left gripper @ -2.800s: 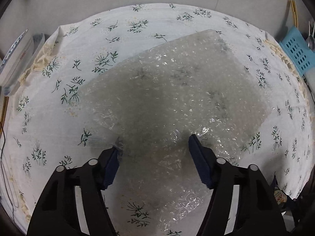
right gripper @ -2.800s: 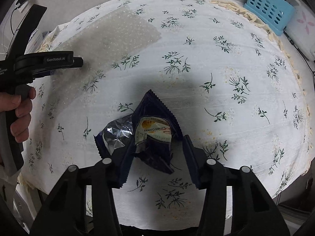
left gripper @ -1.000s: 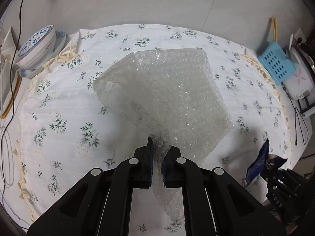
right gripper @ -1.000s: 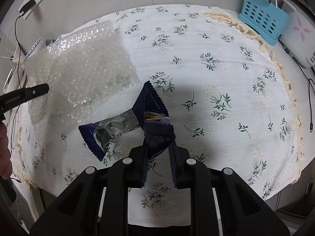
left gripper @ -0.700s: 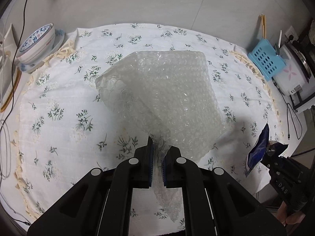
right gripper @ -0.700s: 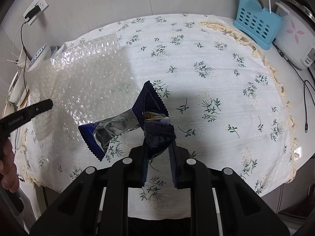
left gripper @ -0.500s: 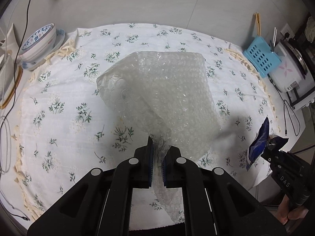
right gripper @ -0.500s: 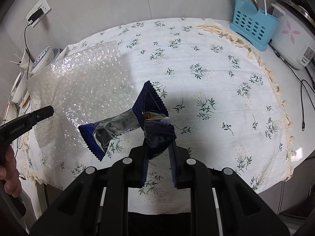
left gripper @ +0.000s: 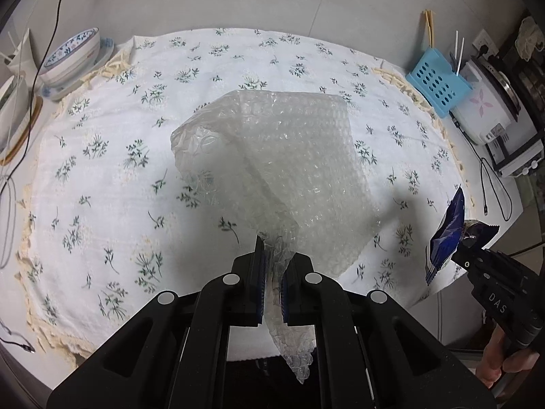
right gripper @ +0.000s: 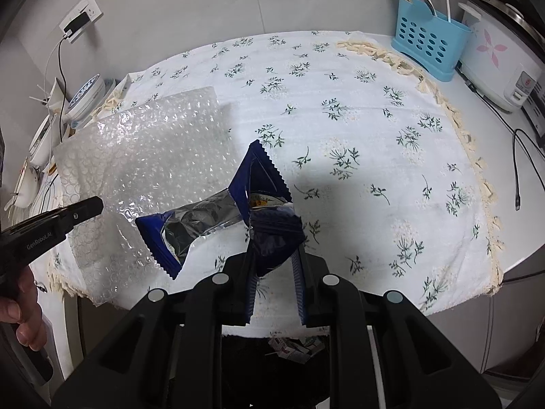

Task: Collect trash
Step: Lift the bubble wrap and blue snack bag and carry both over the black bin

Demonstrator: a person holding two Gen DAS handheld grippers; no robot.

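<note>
The left tool (left gripper: 272, 269) is clamped on a gathered corner of the bubble wrap sheet (left gripper: 293, 170); the pinched portion passes between the two blue pads, and a loose tail hangs below them over the near edge of the tabletop (left gripper: 102, 170). The rest of the sheet fans out forward and upward from the tool, raised off the floral tablecloth (left gripper: 238, 58), with its far edge toward the middle of the cloth. The right tool (right gripper: 274, 269) is clamped on the lower end of a dark blue snack wrapper (right gripper: 252, 201). The wrapper stands up from the pads; one torn flap with a silver inner face extends to the left, and a pointed flap with a serrated edge rises forward. In the right wrist view, the wrapper overlaps the near right portion of the bubble wrap, and the left tool's tip enters from the left edge. In the left wrist view, the wrapper appears at the far right, beyond the tabletop's edge. A blue utensil basket (right gripper: 429, 34) and a white rice cooker (right gripper: 500, 61) stand at the far right of the tabletop, and patterned bowls (left gripper: 69, 54) at the far left.
</note>
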